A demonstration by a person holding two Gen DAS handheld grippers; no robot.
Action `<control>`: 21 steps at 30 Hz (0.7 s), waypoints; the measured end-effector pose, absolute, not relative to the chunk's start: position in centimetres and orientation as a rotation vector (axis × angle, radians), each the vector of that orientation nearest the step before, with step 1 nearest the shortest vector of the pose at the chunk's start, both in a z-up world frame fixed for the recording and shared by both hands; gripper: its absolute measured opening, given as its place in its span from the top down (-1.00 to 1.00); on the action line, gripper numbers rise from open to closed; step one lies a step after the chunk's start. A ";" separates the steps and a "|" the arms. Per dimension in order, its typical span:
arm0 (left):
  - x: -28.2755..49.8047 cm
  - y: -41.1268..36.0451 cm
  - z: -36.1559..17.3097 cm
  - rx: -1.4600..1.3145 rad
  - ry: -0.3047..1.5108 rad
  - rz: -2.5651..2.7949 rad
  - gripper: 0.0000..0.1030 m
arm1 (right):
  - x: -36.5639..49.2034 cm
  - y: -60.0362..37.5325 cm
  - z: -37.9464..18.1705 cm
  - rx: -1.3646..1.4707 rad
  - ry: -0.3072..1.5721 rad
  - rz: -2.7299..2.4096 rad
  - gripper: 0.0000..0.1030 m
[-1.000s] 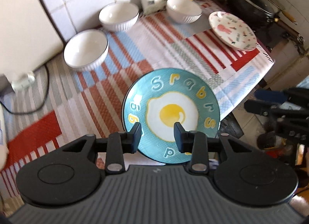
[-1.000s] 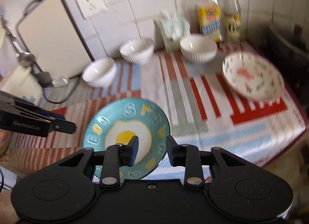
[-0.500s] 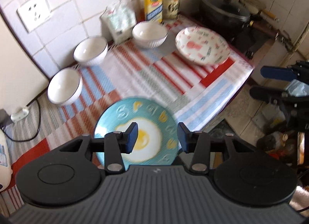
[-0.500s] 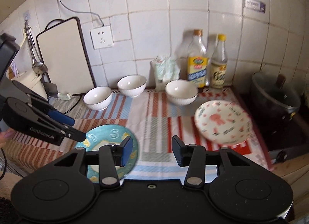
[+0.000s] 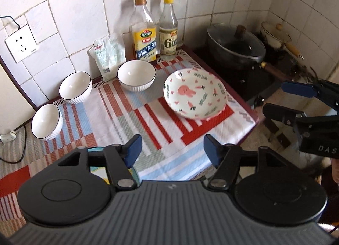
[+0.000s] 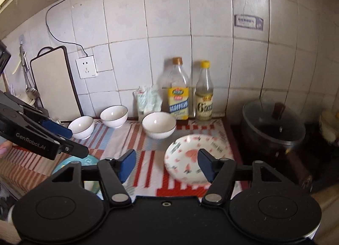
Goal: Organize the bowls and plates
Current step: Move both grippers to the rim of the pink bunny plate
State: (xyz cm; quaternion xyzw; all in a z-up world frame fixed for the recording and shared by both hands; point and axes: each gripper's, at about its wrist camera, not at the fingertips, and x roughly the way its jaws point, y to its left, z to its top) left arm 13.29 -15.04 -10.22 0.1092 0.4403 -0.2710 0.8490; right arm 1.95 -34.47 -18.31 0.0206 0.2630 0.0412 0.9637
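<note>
Three white ribbed bowls stand on the striped cloth: one at the left [image 5: 47, 121], one behind it [image 5: 75, 87], one by the bottles [image 5: 136, 75]. A white plate with a pink rabbit [image 5: 195, 93] lies at the right; it also shows in the right wrist view [image 6: 191, 158]. A teal egg-pattern plate [image 5: 97, 169] lies at the front edge, mostly hidden behind my left gripper [image 5: 171, 149], which is open and empty above the cloth. My right gripper [image 6: 166, 165] is open and empty, held before the rabbit plate. The teal plate [image 6: 89, 160] peeks out at its left.
Two bottles [image 5: 144, 31] [image 5: 168, 27] and a white bag [image 5: 109, 54] stand against the tiled wall. A lidded black pot [image 5: 236, 45] sits on the stove at the right. A cutting board [image 6: 53, 82] leans at the left by a socket [image 6: 86, 66].
Both grippers have pulled back and up from the teal plate and opened wider. The teal plate now lies low at the front, mostly hidden.
</note>
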 end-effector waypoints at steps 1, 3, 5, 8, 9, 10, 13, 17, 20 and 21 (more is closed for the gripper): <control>13.3 -15.5 -10.3 0.211 0.922 -0.557 -0.31 | 2.3 -35.2 -18.4 0.032 0.529 0.090 -0.40; 13.3 -16.3 -10.8 0.164 0.889 -0.523 -0.43 | 3.0 -36.5 -18.7 0.020 0.515 0.110 -0.42; 13.4 -17.3 -11.6 0.158 0.850 -0.489 -0.56 | 3.8 -37.8 -19.4 0.012 0.502 0.127 -0.42; 14.2 -18.8 -13.4 0.154 0.810 -0.453 -0.63 | 5.5 -39.9 -21.0 0.018 0.493 0.143 -0.43; 14.9 -19.4 -14.1 0.144 0.821 -0.438 -0.63 | 6.3 -40.5 -21.6 0.023 0.508 0.137 -0.43; 15.4 -19.8 -14.8 0.125 0.829 -0.435 -0.63 | 7.1 -41.1 -22.3 0.026 0.525 0.127 -0.42; 17.4 -21.1 -17.2 0.065 0.838 -0.441 -0.63 | 9.0 -42.9 -24.5 0.045 0.547 0.106 -0.43; 20.4 -22.4 -21.4 0.004 0.904 -0.390 -0.57 | 11.8 -44.8 -27.4 0.083 0.608 0.070 -0.42; 21.9 -23.6 -23.5 0.006 0.917 -0.379 -0.57 | 13.6 -45.7 -29.6 0.093 0.649 0.056 -0.42; 22.4 -24.0 -24.1 0.013 0.920 -0.374 -0.57 | 14.1 -46.1 -30.3 0.098 0.658 0.055 -0.42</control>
